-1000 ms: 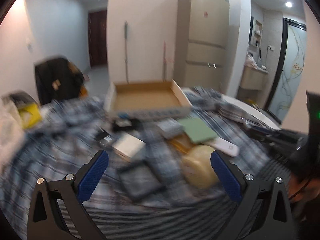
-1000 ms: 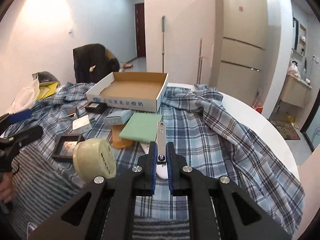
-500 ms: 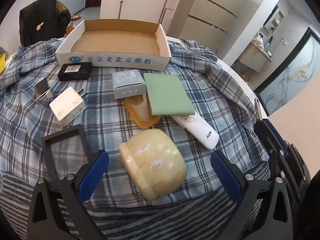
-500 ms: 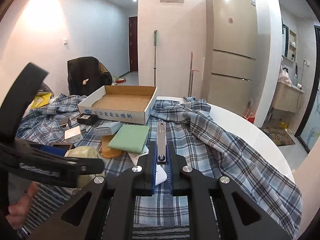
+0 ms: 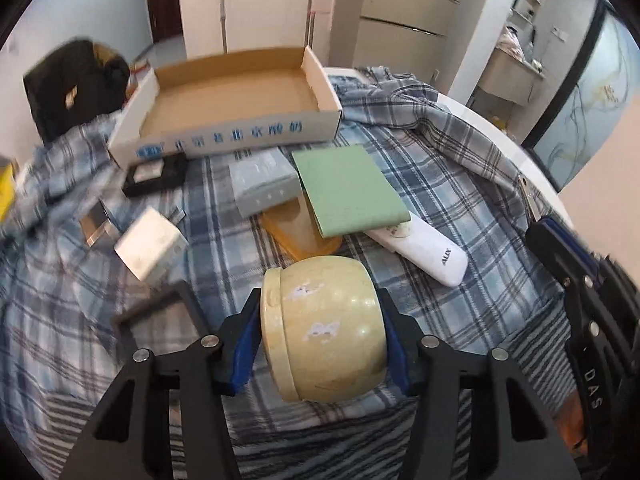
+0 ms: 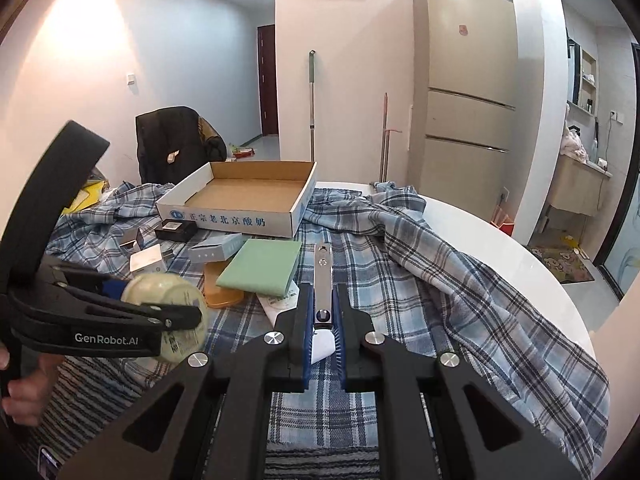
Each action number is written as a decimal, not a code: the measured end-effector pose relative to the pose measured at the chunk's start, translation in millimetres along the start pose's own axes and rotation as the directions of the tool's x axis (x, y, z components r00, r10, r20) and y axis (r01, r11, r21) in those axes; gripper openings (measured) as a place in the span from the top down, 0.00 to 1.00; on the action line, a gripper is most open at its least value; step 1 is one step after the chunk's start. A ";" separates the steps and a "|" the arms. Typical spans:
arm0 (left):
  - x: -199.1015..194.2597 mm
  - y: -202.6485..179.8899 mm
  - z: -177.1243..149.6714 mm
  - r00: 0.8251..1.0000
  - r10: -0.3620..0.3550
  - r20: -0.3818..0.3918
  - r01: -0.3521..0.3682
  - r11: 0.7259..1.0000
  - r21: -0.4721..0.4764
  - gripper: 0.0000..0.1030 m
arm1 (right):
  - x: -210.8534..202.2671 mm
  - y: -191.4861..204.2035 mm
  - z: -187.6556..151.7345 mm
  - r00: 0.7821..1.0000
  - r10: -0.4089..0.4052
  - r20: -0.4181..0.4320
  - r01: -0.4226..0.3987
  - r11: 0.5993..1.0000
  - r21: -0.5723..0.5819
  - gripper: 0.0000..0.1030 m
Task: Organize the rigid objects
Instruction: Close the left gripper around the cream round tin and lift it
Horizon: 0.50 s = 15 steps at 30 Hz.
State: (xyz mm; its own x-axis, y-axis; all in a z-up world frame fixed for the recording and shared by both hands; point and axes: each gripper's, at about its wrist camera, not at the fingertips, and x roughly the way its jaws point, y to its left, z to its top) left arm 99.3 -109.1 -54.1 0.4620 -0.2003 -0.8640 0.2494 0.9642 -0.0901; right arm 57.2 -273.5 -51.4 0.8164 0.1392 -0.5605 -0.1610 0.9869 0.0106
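Observation:
My left gripper (image 5: 320,340) is shut on a cream round jar (image 5: 324,328) lying on its side near the front of the checked cloth; the jar also shows in the right wrist view (image 6: 172,304). My right gripper (image 6: 322,320) is shut on a flat metal nail clipper (image 6: 322,280) that sticks forward from the pads, above the cloth. An open cardboard box (image 5: 236,136) with blue print stands at the back, also in the right wrist view (image 6: 240,216).
On the cloth lie a green notebook (image 5: 348,188), a white remote (image 5: 424,252), an orange lid (image 5: 300,232), a grey box (image 5: 264,184), a white charger (image 5: 150,244), a black box (image 5: 156,174) and a black frame (image 5: 160,320). A fridge (image 6: 468,92) stands behind.
My left gripper moved down to the jar and closed on it. My right gripper kept hold of the nail clipper and rose slightly.

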 end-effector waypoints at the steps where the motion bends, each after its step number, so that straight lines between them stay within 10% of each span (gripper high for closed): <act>1: 0.4 -0.7 -0.3 1.000 0.011 0.002 -0.011 1.000 0.011 0.46 | 0.4 0.3 0.1 1.000 0.000 -0.002 0.000 1.000 -0.001 0.92; 15: 9.5 2.1 -4.0 1.000 -0.006 0.005 0.006 1.000 0.017 0.50 | 5.9 -1.6 -1.5 1.000 -0.001 -0.029 0.001 1.000 0.010 0.92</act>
State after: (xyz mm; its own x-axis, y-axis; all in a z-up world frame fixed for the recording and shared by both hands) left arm 100.8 -108.3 -64.5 0.4649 -0.2072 -0.8608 0.2666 0.9599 -0.0871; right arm 61.4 -274.4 -55.9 0.8002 0.1358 -0.5842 -0.1545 0.9878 0.0181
